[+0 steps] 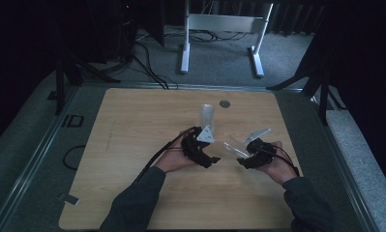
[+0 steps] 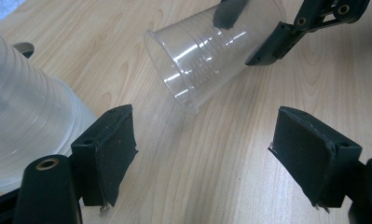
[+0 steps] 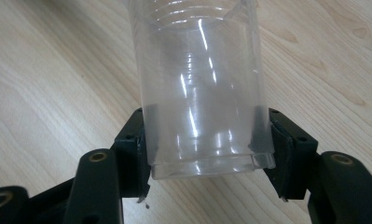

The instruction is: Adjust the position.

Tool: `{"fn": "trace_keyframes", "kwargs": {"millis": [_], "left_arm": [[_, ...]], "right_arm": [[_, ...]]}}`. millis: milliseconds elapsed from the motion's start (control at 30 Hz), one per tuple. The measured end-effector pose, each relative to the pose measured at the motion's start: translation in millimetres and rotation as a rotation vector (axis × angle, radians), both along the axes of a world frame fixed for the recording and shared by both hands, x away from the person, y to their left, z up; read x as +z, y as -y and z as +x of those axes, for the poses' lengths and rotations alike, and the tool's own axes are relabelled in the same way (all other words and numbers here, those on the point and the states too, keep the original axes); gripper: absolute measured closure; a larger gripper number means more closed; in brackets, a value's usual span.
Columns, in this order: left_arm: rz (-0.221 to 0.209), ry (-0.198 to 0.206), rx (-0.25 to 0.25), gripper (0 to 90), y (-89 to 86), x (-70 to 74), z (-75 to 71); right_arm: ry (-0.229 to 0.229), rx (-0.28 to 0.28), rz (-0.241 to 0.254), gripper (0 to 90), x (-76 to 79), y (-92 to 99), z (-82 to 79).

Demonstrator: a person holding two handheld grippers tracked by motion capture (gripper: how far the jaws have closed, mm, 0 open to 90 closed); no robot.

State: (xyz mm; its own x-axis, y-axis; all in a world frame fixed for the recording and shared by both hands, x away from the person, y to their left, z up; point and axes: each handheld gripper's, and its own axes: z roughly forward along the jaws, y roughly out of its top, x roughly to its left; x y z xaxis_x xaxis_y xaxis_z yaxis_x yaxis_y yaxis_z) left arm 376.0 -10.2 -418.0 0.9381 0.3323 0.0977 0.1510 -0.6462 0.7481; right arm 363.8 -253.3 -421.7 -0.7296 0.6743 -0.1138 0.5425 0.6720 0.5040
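On the pale wood-grain table (image 1: 132, 145), a stack (image 2: 25, 121) of ribbed, clear plastic cups lies just left of the left gripper (image 2: 202, 154). Its matte black pads stand spread, with bare wood between them. Right of it, the right gripper (image 3: 204, 154) pinches a single cup (image 3: 202, 93) across its base, pads pressed on both sides. That cup, thin, glossy and tapered with fine rings, is tilted above the table, mouth toward the left gripper, near the table's middle.
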Motion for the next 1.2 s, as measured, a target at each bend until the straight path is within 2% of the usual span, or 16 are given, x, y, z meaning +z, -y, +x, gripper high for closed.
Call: {"fn": "trace_keyframes", "kwargs": {"millis": [100,267,500,600,667,700,867,933,1033,1100,1167,1200], "left_arm": [[-0.008,0.001,0.008,21.7,1.9,-1.5,0.4],[-0.019,-0.003,0.015,22.1,2.8,-2.7,0.7],[-0.036,-0.008,0.031,22.2,4.5,-3.2,2.3],[-0.039,-0.009,0.035,22.2,6.4,-3.9,2.1],[-0.04,-0.012,0.036,22.2,6.8,-4.1,2.4],[-0.041,-0.012,0.037,22.2,7.8,-4.4,2.8],[-0.05,-0.013,0.047,22.2,9.4,-4.8,2.9],[-0.054,-0.015,0.049,22.2,10.4,-5.0,2.5],[-0.055,-0.015,0.05,22.2,10.7,-5.0,2.5],[-0.058,-0.02,0.051,22.2,10.9,-5.1,2.7],[-0.06,-0.022,0.051,22.2,10.9,-5.1,2.9],[-0.069,-0.035,0.05,22.2,10.8,-5.1,3.5]], "right_arm": [[0.013,-0.031,0.029,41.3,0.0,-2.0,2.0],[0.027,-0.053,0.023,41.3,-1.7,-4.9,2.8],[0.044,-0.09,0.047,41.3,-2.4,-3.6,2.0],[0.06,-0.126,0.057,41.3,-5.6,-2.4,1.4],[0.06,-0.126,0.057,41.3,-5.6,-2.4,1.4],[0.065,-0.154,0.055,41.3,-7.6,-1.1,1.4],[0.063,-0.17,0.056,41.4,-8.5,0.1,1.8],[0.077,-0.214,0.046,41.4,-10.9,2.7,2.9],[0.082,-0.235,0.053,41.4,-12.0,3.9,3.7],[0.092,-0.27,0.055,41.4,-14.3,4.1,4.2],[0.094,-0.276,0.062,41.4,-14.7,4.3,4.4],[0.093,-0.286,0.069,41.5,-14.9,4.3,4.3]]}}
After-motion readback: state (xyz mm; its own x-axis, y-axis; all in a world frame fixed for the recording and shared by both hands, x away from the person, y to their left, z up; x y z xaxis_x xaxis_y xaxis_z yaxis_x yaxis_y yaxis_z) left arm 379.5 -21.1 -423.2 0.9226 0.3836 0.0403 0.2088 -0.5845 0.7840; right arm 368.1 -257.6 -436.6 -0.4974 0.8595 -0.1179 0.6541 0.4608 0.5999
